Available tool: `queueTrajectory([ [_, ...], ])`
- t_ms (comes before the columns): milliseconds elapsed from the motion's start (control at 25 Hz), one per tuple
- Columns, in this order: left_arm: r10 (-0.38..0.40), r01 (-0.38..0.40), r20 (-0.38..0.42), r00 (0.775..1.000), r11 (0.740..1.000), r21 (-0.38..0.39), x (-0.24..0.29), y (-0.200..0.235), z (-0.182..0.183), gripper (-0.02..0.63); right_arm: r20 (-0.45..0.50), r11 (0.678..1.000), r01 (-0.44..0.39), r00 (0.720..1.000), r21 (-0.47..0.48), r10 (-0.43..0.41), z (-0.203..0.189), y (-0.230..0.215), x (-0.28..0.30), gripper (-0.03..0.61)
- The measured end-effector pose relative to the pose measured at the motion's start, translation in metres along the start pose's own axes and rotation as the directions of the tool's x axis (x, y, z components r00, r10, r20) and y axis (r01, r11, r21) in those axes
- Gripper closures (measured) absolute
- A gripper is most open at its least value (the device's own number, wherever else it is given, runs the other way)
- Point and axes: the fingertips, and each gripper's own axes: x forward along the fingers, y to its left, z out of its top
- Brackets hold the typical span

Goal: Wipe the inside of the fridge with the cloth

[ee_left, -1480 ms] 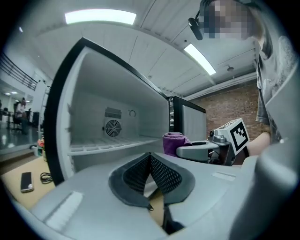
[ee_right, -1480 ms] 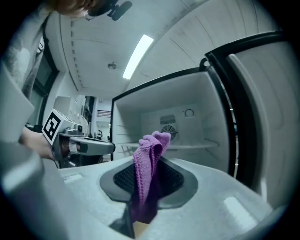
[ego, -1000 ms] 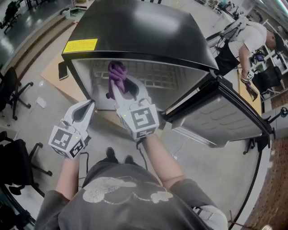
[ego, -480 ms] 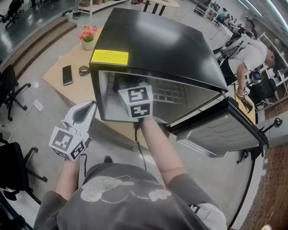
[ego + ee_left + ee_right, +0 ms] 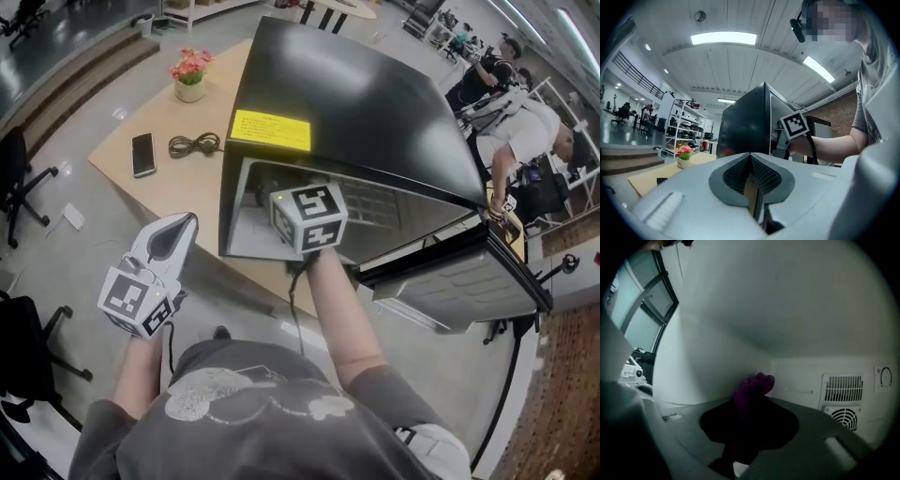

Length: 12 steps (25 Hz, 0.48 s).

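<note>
Open-plan lab floor, fridge (image 5: 356,84) on a low wooden platform (image 5: 159,187), door (image 5: 469,272) swung open to the right.

Cloth (image 5: 752,389): purple, bunched, now deep inside the white cavity. A second ago it was only at the mouth and visible from the head view; now the head view shows just the marker cube (image 5: 309,217) at the opening.

- Right gripper (image 5: 749,425) is clamped on the cloth. The wad sticks out past the jaws towards the corner where the side wall (image 5: 693,357) meets the back wall, left of the vent grille (image 5: 841,401).
- Can't tell if it's touching the wall.
- Reach looks done, so wiping can probably start.
- Left gripper (image 5: 172,236) hangs outside, jaws pressed together, empty.
</note>
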Motion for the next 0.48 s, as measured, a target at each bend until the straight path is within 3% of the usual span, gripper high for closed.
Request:
queueTrajectory([
  [480, -0.008, 0.008, -0.025, 1.000, 1.000, 0.010, 0.000, -0.032, -0.007, 0.597, 0.113, 0.987, -0.152, 0.983, 0.046, 0.146, 0.002, 0.054, -0.064, 0.497],
])
